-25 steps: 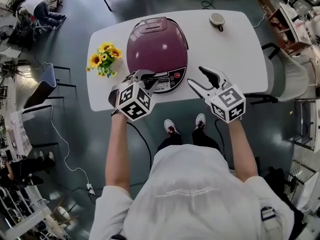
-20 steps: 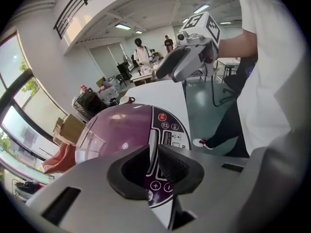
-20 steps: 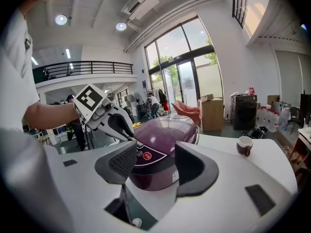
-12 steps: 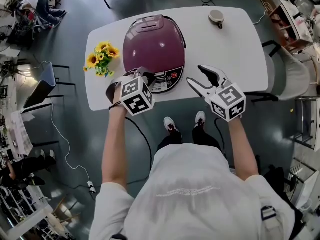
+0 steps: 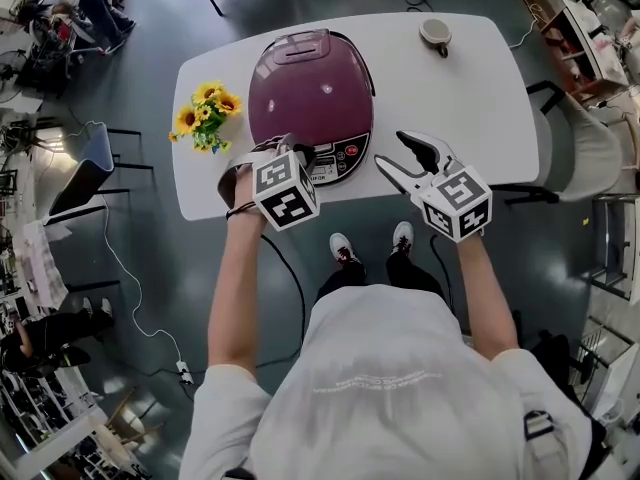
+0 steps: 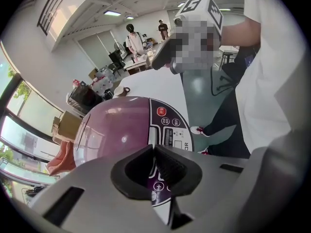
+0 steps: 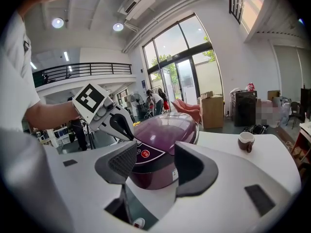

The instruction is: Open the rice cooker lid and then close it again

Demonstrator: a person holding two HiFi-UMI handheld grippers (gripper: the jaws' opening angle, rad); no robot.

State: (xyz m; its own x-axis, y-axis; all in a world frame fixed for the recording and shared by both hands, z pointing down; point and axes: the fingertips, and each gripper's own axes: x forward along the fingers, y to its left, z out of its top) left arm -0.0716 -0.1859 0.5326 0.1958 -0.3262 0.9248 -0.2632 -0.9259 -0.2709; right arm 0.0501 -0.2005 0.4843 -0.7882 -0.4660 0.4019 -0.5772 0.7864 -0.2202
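**Rice cooker, lid down, on the table; a hand-held gripper on either side of its front.**

We list one purple rice cooker (image 5: 312, 93) standing mid-table (image 5: 470, 98), a little nearer the left edge, with its lid shut and its control panel (image 5: 338, 158) facing the near edge. The left gripper (image 5: 297, 152) points steeply down over the left part of that panel. Its jaws have just been closing and now meet at the tips with nothing between them; we cannot tell whether they touch the panel. The right gripper (image 5: 396, 156) hangs over the near edge, just right of the rice cooker, its jaws well apart and empty. Sunflowers (image 5: 208, 118) stand by the left edge, beside the rice cooker. A cup (image 5: 435, 36) sits at the far edge toward the right corner, well apart from the rest.
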